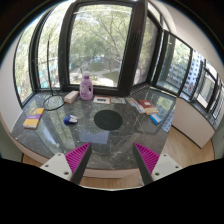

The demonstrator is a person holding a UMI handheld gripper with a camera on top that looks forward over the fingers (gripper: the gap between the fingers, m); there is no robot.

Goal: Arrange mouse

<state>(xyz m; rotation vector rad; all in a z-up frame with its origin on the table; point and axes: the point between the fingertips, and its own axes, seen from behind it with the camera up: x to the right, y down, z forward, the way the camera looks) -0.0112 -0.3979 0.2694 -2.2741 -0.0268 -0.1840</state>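
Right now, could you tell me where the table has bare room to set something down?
The tool is open, above the table's near edge. The table is bare just ahead of the fingers, nearer than the round dark mat. The far side is crowded: a pink bottle, a small blue thing and flat items on both sides.

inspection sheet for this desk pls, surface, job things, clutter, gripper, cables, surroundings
surface: glass table, round-edged, reflecting the windows
job's things: small blue object, possibly the mouse, too small to confirm; dark round mat near the middle
clutter: pink bottle at the far side; yellow and pink pads on one side; blue item on the other
grippers: hand-held gripper open, holding nothing, short of the mat
cables: nothing seen
surroundings: curved windows with trees outside
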